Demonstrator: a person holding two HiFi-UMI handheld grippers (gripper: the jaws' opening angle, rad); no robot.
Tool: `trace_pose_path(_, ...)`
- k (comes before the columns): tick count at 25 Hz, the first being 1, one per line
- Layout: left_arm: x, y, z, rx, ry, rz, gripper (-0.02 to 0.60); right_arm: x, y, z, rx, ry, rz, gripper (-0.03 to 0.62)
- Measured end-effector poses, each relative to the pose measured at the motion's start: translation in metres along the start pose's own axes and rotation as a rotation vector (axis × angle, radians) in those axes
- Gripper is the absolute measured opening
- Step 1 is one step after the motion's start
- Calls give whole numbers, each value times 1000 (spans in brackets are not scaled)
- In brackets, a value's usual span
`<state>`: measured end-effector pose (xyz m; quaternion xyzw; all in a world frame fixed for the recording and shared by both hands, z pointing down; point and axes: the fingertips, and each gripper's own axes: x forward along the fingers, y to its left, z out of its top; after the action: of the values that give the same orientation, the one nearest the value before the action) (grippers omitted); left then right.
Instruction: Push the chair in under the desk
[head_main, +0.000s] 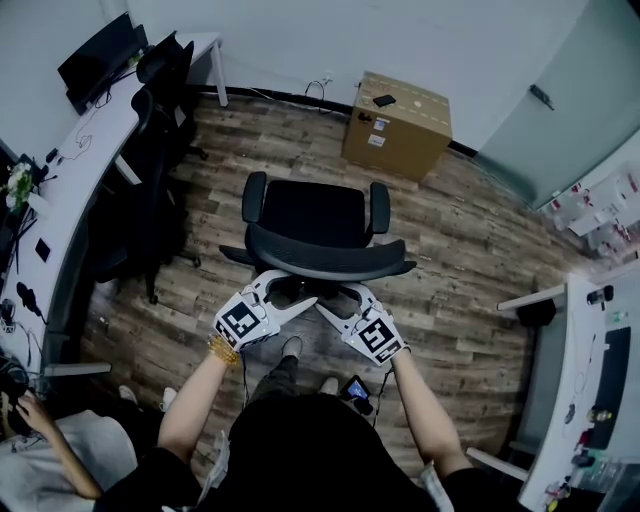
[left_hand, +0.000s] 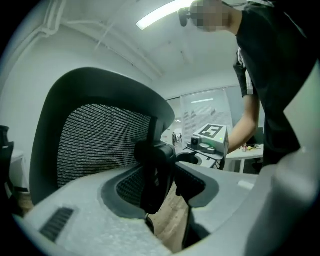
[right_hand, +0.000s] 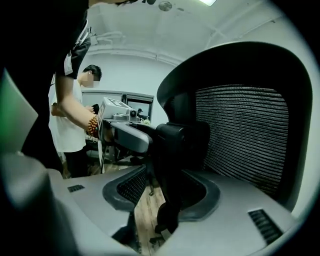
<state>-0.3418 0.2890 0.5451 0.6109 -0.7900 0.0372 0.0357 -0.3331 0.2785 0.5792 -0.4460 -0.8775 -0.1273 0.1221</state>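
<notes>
Black mesh chair (head_main: 315, 225) is standing out on the wood floor (head_main: 470, 250), well apart from the surface (head_main: 85, 165) at its 9 o'clock. At its 6 o'clock, the left tool (head_main: 290, 292) and right tool (head_main: 340, 300) are gaping wide, each straddling the backrest's rear post (left_hand: 156, 172) without clamping it.

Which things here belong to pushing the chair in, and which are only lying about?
For the job:
chair
left tongs and right tongs, both open around its back post
left desk or right desk; cannot tell which

Lying about:
cardboard box
monitor
other chairs
</notes>
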Motion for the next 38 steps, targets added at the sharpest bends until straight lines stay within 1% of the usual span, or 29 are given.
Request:
trace_pose_path(3, 3, 4, -1, 22, 13, -30, 192, 8, -1, 0, -31, 20, 11, 179)
trace_pose_path(7, 3, 4, -3, 5, 14, -82, 186, 12, -2, -7, -108, 66, 17, 151)
trace_pose_path(9, 3, 4, -3, -9, 15, -109, 186, 12, -4, -7, -116, 74, 26, 138)
trace_pose_path(13, 7, -5, -7, -30, 54, -193, 186, 11, -4, -9, -112, 86, 36, 145)
trace_pose_path(16, 13, -9, -4, -21, 40, -207, 186, 11, -2, -10, -82, 84, 28, 177)
trace_pose_path(18, 14, -6, -7, 1, 38, -209, 174, 11, -2, -9, -72, 78, 11, 176)
trace_pose_path(19, 14, -5, -7, 6, 41, -211, 156, 11, -2, -9, -70, 75, 5, 165)
trace_pose_path(21, 14, -4, -7, 5, 43, -221, 144, 11, -4, -10, -67, 74, 4, 137)
trace_pose_path(25, 18, -8, -10, 11, 59, -264, 136, 12, -3, -10, -105, 101, 17, 126)
trace_pose_path(28, 26, -20, -13, 46, 80, -309, 130, 14, -1, -9, -120, 114, 19, 121)
trace_pose_path(30, 28, -19, -13, 41, 67, -315, 84, 15, -1, -10, -119, 115, 23, 120)
trace_pose_path(32, 28, -18, -12, 30, 57, -328, 77, 16, -2, -8, -136, 122, 31, 117)
trace_pose_path(35, 28, -18, -11, 42, 62, -354, 72, 15, -3, -5, -158, 129, 19, 104)
trace_pose_path(38, 27, -19, -11, 48, 58, -373, 69, 15, -2, -7, -131, 123, 17, 94)
